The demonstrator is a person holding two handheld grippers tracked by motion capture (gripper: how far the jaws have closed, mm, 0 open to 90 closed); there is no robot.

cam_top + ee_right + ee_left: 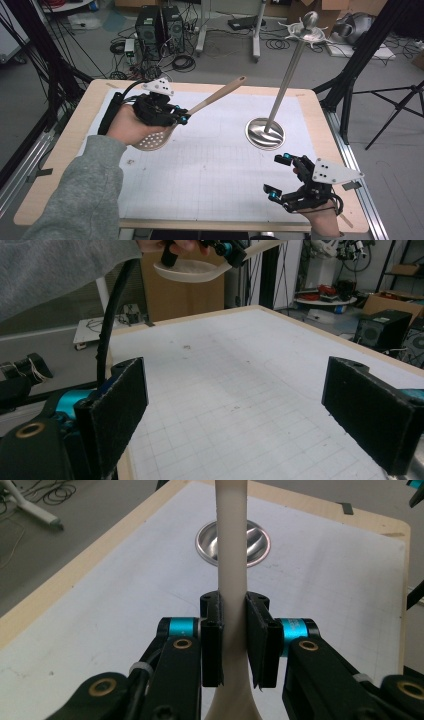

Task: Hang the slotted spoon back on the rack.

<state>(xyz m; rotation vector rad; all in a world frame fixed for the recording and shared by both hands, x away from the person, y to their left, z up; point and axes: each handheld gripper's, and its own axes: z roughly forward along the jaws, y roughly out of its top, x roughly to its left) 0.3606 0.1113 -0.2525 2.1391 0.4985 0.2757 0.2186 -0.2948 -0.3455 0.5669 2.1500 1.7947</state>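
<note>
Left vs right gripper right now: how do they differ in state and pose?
The left gripper is shut on the beige slotted spoon's handle; the right gripper stands wide open with nothing between its jaws. In the high view the left gripper holds the spoon lifted off the white gridded mat at the table's left, while the right gripper sits at the near right corner, beside the steel stand's round base. Both are black, with cyan joints.

Slotted spoon (165,134) above table (75,135) left half; stand (265,134) right of it, on mat (210,170).
</note>
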